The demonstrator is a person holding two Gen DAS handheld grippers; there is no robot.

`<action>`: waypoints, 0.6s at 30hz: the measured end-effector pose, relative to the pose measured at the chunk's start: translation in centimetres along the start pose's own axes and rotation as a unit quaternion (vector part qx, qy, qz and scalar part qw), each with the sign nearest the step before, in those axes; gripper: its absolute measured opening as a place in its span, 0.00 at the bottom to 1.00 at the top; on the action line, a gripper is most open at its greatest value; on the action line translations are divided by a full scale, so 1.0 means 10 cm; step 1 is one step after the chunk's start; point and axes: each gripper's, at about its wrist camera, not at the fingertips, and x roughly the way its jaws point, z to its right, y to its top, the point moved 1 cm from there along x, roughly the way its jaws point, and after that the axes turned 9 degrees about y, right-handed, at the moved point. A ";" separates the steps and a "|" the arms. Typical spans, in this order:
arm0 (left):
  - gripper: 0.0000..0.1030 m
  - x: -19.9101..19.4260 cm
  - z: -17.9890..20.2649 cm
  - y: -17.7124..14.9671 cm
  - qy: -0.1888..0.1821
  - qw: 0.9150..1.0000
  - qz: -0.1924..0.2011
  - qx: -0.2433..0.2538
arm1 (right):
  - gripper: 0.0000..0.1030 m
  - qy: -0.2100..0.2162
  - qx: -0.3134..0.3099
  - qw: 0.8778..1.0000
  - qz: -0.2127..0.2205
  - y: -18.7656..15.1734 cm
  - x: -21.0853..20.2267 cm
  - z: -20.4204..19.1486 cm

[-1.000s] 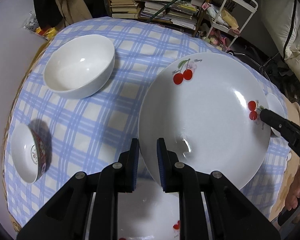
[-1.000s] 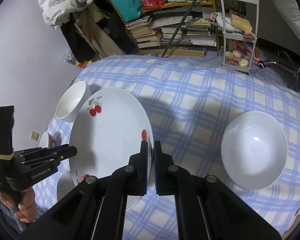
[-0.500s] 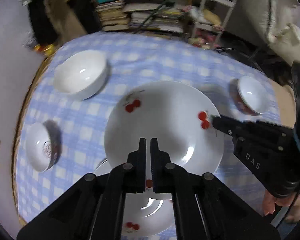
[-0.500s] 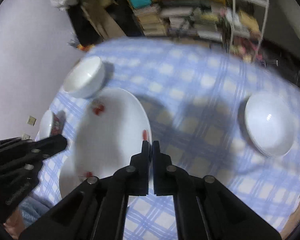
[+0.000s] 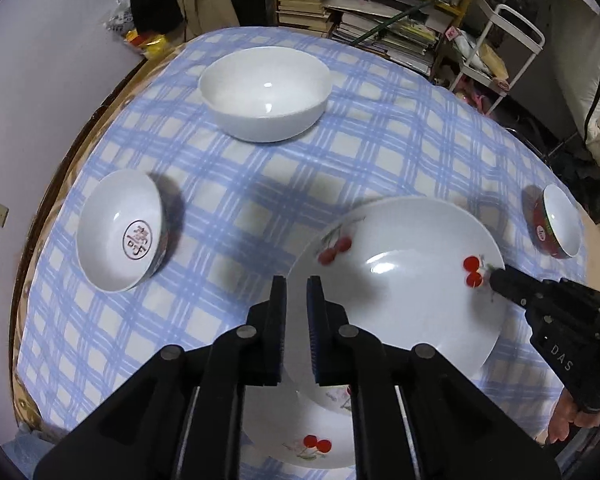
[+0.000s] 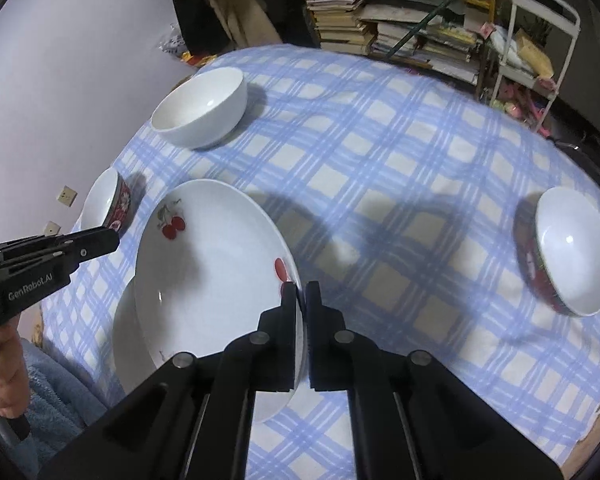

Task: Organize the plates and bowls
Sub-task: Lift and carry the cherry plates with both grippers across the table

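right tongs (image 6: 301, 292): clamped on cherry plate (image 6: 204, 280) rim, plate held over second cherry plate (image 5: 300, 436) | left tongs (image 5: 297, 292): narrowly parted, gripping nothing, beside the plate's edge | table (image 5: 380, 152): checked cloth

White plate (image 5: 400, 304) bears red cherries with green stems. The tablecloth (image 6: 380, 168) is blue-and-white plaid. One large bowl (image 5: 265, 92) is plain white; two small bowls (image 6: 568, 252) are red-patterned outside, white inside.
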 end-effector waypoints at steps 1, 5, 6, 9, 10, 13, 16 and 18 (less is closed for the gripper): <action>0.11 0.00 -0.01 -0.02 0.002 1.000 -0.002 0.002 | 0.06 0.006 0.002 1.000 -0.002 -0.01 0.01 0.00; 0.12 0.03 -0.14 -0.20 0.010 1.000 -0.010 -0.010 | 0.06 0.017 -0.007 1.000 -0.017 -0.11 0.10 -0.10; 0.13 0.03 -0.17 -0.24 0.012 1.000 -0.011 -0.014 | 0.06 0.015 -0.009 1.000 -0.020 -0.14 0.13 -0.11; 0.14 0.08 -0.27 -0.45 0.032 0.999 -0.018 -0.017 | 0.06 0.017 -0.009 0.999 -0.035 -0.20 0.22 -0.12; 0.14 0.09 -0.31 -0.51 0.034 0.999 -0.018 -0.020 | 0.06 0.015 -0.010 0.999 -0.040 -0.22 0.24 -0.13; 0.14 0.09 -0.40 -0.65 0.037 0.999 -0.018 -0.027 | 0.06 0.006 -0.019 0.999 -0.038 -0.26 0.26 -0.18; 0.15 0.06 -0.50 -0.78 0.042 0.998 -0.001 -0.037 | 0.06 0.001 -0.015 0.999 -0.036 -0.27 0.26 -0.19; 0.16 0.06 -0.57 -0.85 0.026 0.998 0.003 -0.056 | 0.06 -0.001 -0.014 0.999 -0.034 -0.28 0.24 -0.19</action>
